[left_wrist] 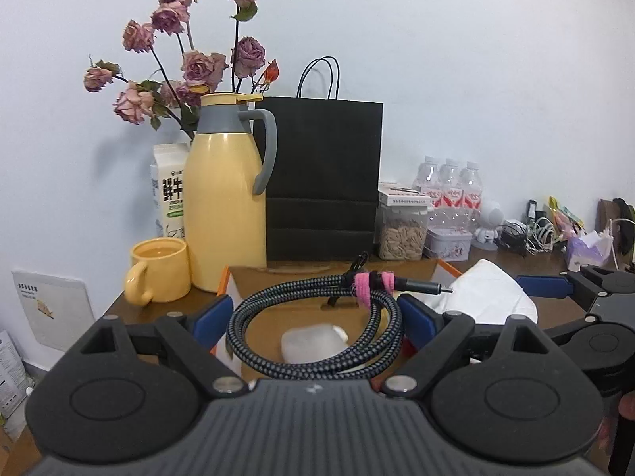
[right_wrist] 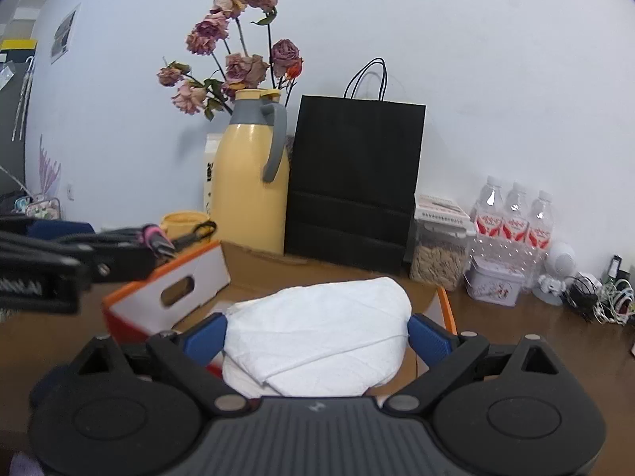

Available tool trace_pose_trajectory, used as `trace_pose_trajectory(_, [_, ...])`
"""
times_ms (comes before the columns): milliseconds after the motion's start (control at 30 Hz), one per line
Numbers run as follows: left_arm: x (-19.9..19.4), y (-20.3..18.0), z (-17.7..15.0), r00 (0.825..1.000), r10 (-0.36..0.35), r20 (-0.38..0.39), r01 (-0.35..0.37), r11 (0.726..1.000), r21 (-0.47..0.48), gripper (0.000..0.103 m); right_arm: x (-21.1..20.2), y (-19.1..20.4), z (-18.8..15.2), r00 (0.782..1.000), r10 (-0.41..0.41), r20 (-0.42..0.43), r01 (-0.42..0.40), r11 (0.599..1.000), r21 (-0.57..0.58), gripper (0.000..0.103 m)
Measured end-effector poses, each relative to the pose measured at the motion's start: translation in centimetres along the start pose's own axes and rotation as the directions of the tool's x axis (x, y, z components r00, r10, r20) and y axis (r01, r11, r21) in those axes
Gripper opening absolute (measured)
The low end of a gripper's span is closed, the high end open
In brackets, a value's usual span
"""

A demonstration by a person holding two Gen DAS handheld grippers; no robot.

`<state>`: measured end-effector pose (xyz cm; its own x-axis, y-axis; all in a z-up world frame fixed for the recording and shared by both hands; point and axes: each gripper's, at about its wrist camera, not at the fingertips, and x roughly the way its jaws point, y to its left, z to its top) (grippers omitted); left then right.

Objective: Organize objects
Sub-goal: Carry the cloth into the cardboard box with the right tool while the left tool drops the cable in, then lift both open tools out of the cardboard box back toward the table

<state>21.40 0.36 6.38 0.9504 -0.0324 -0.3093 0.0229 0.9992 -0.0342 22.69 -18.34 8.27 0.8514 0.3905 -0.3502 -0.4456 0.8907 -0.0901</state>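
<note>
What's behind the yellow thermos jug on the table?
Behind the yellow thermos jug stand a milk carton and dried roses. The jug covers the stems' base, so no vase shows.

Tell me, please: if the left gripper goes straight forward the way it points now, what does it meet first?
Probably the black paper bag. The left gripper, holding the coiled cable, points over the cardboard box toward the bag; the yellow jug stands just left. Depth is unclear.
</note>
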Motion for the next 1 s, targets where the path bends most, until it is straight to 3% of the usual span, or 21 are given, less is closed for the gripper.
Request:
trace_pose_trajectory(233, [6.5, 0.5, 2.1, 1.0, 0.018, -0.025, -0.019, 0.999, -0.035, 0.09, 5.8, -1.6, 2.8, 1.0, 0.001, -0.025, 0.0, 1.0, 0.03, 0.097])
trace_pose_trajectory(433, [10.6, 0.9, 2.1, 0.997, 0.025, -0.08, -0.03, 0.998, -0.062, 0.09, 9.3, -3.1, 2.6, 0.997, 0.014, -0.073, -0.008, 0.997, 0.08, 0.098])
trace_pose_trajectory(600, [11.6, 1.0, 1.3, 0.994, 0.021, -0.105, -0.028, 0.998, -0.06, 0.091, 9.8, -3.6, 2.2, 0.995, 0.018, -0.094, -0.008, 0.995, 0.096, 0.102])
trace_pose_trajectory(700, [11.4, 0.9, 1.1, 0.995, 0.038, -0.091, -0.044, 0.997, -0.062, 0.103, 9.6, -3.6, 2.0, 0.994, 0.006, -0.105, 0.004, 0.996, 0.093, 0.103])
trace_pose_trajectory(1000, [10.6, 1.1, 1.5, 0.996, 0.073, -0.056, -0.077, 0.994, -0.079, 0.103, 8.9, -3.4, 2.4, 0.996, 0.004, -0.089, 0.004, 0.996, 0.089, 0.103])
